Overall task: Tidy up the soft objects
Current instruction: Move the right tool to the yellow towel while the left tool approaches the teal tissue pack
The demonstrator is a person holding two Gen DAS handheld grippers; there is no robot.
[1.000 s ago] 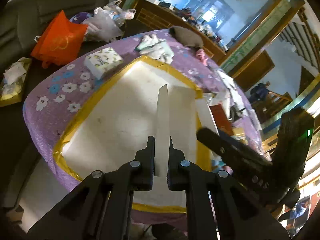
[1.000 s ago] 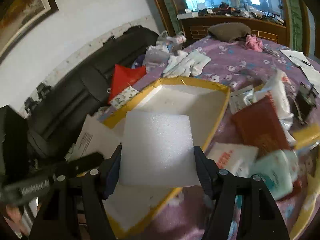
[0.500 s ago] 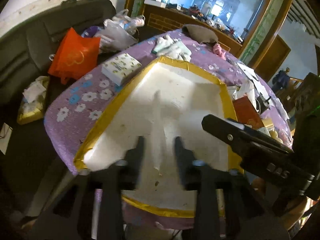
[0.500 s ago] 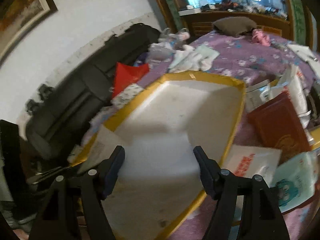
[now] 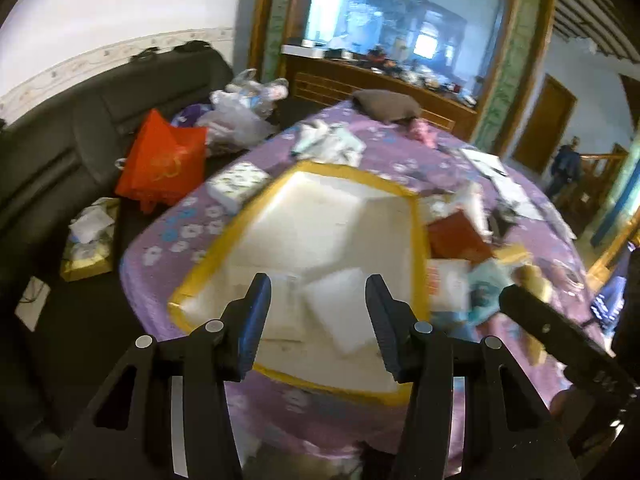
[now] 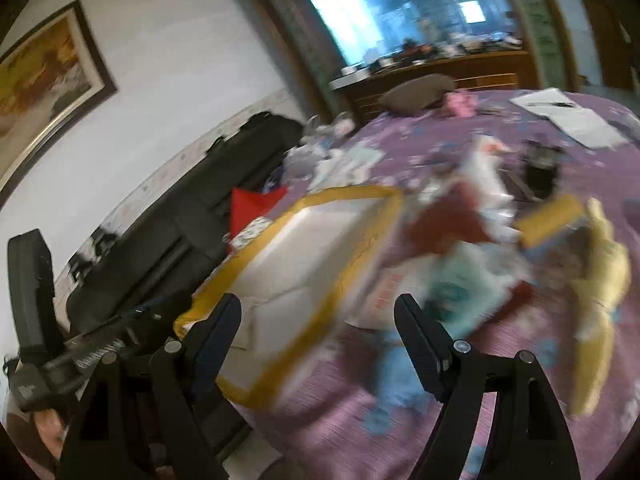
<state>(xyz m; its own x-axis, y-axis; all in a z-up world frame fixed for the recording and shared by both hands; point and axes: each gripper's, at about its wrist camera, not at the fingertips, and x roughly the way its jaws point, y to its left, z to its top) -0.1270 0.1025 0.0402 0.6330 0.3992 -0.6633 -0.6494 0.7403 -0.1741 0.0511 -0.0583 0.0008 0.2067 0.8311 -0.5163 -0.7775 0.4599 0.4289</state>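
Note:
A white foam box with a yellow taped rim (image 5: 416,240) sits on the purple flowered table; it also shows in the right wrist view (image 6: 360,248). Two white foam sheets lie inside its near end: one (image 5: 348,304) tilted, one (image 5: 282,304) flat beside it. My left gripper (image 5: 318,320) is open and empty above the box's near end. My right gripper (image 6: 318,336) is open and empty above the box's near right corner. Both views are blurred by motion.
Right of the box lie a red booklet (image 5: 456,236), white and teal packets (image 6: 452,288) and a yellow soft toy (image 6: 600,280). A patterned tissue pack (image 5: 238,186), white cloths (image 5: 328,144) and a grey cushion (image 5: 386,104) lie farther back. A dark sofa with an orange bag (image 5: 164,164) stands left.
Both grippers opened and let go of their foam sheets, which now lie in the box. Both grippers pulled back and up from the box; the right one swung right.

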